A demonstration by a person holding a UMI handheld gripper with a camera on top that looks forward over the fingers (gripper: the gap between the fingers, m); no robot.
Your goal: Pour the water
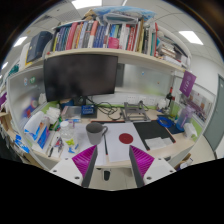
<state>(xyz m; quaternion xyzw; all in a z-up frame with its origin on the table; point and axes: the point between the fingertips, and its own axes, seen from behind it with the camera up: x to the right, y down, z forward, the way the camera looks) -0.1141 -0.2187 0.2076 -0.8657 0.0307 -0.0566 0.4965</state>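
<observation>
Magenta pads (pixel 141 160) spread apart, gripper (pixel 112 166) grasping nothing. Grey cup (pixel 96 130) sits far ahead on white desk (pixel 118 148), left of red disc (pixel 126 137). You approach level, centre fingers on cup. Water vessel unidentifiable amid left clutter.

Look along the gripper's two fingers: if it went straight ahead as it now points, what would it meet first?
Probably the cup, which stands on the desk just ahead of the open gripper, slightly off its centre line. Depth is hard to judge here.
</observation>
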